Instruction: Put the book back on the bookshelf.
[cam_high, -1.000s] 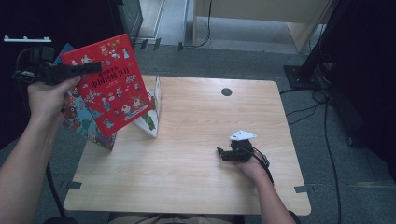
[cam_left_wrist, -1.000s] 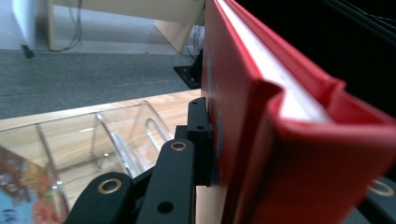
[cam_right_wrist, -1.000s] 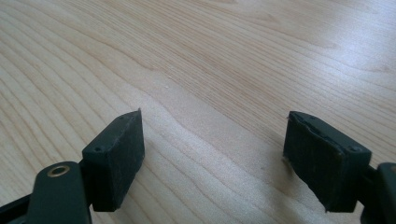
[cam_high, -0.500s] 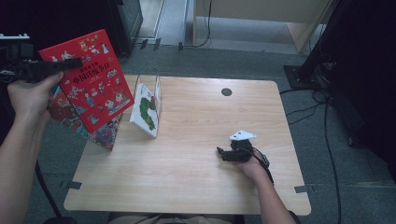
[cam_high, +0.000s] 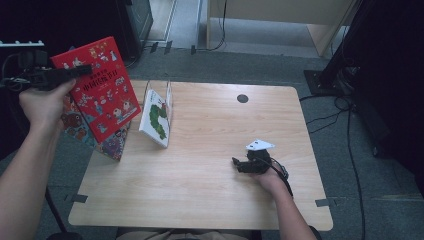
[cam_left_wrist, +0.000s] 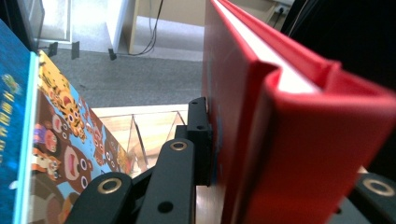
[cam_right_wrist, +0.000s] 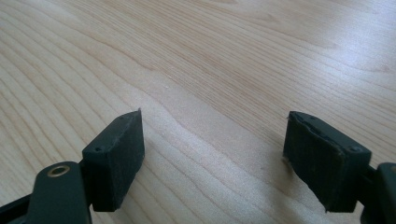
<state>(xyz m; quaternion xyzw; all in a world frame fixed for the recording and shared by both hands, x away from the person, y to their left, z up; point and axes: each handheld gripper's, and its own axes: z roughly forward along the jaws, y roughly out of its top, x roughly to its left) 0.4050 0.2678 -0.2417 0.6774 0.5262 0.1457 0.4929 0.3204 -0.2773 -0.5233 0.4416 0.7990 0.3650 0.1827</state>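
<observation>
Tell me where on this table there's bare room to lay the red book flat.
Bare wood runs from the white caterpillar book to the right gripper, and beyond it to the dark round hole. The left edge is crowded: clear stand, colourful book.

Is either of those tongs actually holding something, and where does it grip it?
The left tongs clamp the red book at its upper edge near the spine, lifted off the table. The right tongs rest open on the wooden table, holding nothing.

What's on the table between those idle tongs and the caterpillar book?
Nothing: in the high view, bare wooden table separates the right tongs from the caterpillar book.
</observation>
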